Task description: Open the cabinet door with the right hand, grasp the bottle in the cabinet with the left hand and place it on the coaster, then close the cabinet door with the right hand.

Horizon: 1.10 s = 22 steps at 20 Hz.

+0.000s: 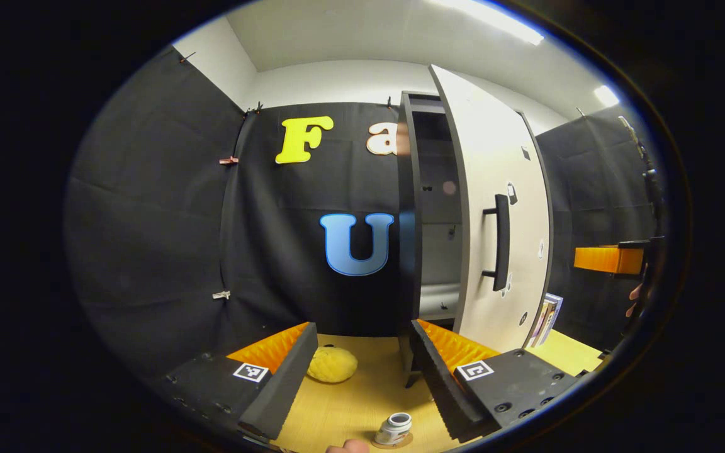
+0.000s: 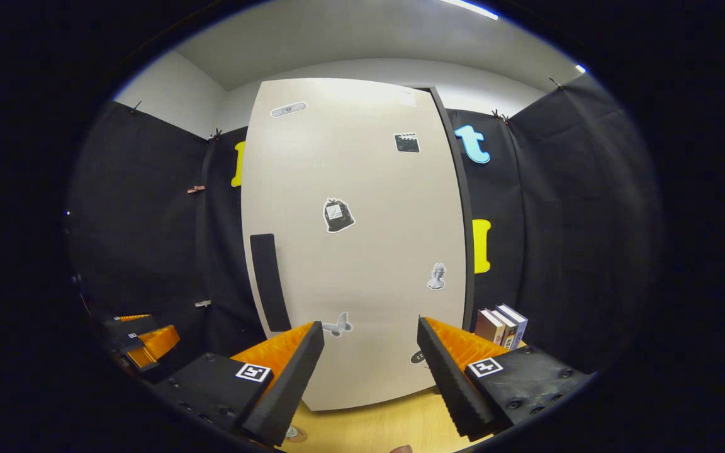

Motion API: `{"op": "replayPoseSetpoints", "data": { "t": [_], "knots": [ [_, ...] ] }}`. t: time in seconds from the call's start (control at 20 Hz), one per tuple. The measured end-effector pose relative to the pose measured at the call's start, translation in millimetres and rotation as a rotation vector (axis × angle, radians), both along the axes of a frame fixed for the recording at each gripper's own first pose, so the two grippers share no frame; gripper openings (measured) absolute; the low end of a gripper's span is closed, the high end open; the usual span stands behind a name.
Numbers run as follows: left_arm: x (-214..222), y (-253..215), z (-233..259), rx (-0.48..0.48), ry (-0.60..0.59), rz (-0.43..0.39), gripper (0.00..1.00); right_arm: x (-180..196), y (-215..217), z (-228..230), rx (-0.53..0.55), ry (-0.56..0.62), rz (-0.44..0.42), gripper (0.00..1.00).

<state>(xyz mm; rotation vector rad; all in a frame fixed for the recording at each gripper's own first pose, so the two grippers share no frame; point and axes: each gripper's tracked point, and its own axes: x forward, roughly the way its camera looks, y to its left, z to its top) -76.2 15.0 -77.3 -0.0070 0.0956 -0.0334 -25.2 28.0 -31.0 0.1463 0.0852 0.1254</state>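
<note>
A small white bottle (image 1: 394,428) stands on a round brown coaster (image 1: 400,442) on the wooden table, near the bottom edge of the left gripper view. My left gripper (image 1: 362,328) hangs open above and behind it, with nothing between its fingers. The cabinet (image 1: 410,214) has its pale door (image 1: 494,157) ajar, and dark shelves show inside. In the right gripper view the door (image 2: 362,251) faces me, its black handle (image 2: 269,283) to the left. My right gripper (image 2: 370,324) is open just in front of the door, apart from it.
A yellow sponge (image 1: 332,365) lies on the table (image 1: 350,409) left of the cabinet foot. Several books (image 2: 501,326) stand to the right of the cabinet. The left gripper (image 2: 142,343) shows at the lower left of the right gripper view.
</note>
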Motion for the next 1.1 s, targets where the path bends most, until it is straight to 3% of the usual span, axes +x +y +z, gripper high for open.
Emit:
{"op": "replayPoseSetpoints", "data": {
  "t": [1.1],
  "knots": [
    [-30.9, -8.0, 17.9, -0.012, -0.026, 0.006, 0.93, -47.6, -38.9, 4.9, -0.095, -0.045, -0.068, 0.97]
  ]
}}
